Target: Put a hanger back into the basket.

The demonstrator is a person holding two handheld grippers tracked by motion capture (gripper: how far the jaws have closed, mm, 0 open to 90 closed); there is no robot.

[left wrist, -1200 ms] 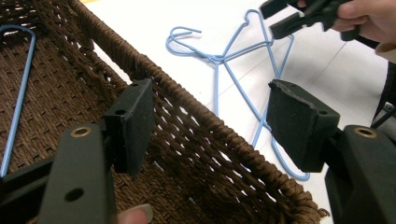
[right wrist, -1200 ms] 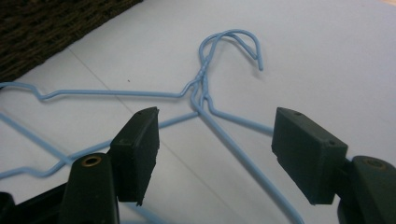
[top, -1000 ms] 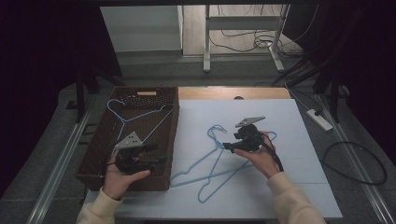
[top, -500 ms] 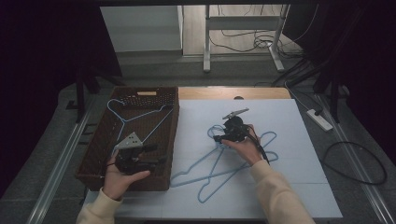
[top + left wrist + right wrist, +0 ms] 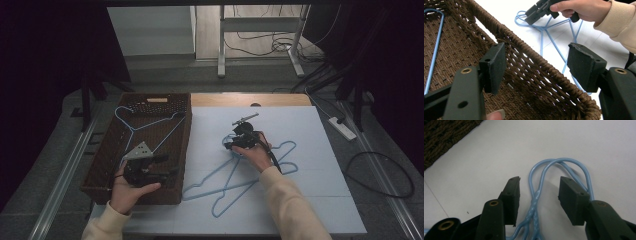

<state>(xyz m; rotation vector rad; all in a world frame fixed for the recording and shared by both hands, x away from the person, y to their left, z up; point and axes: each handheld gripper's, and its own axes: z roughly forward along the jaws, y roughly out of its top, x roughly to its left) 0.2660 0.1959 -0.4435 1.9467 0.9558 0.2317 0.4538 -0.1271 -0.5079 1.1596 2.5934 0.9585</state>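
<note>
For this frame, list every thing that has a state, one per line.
Basket: upright on the table, holds one hanger.
Hanger in basket: lying flat, untouched.
Two hangers on the mat: lying flat, overlapping, hooks together.
Left claw: open, astride the basket wall.
Right claw: open, has just been closing, twisted hanger necks between the pads, not pressed.

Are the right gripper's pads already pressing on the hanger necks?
No, the right gripper has its pads apart, with the twisted necks of the blue hangers lying untouched between them.
</note>
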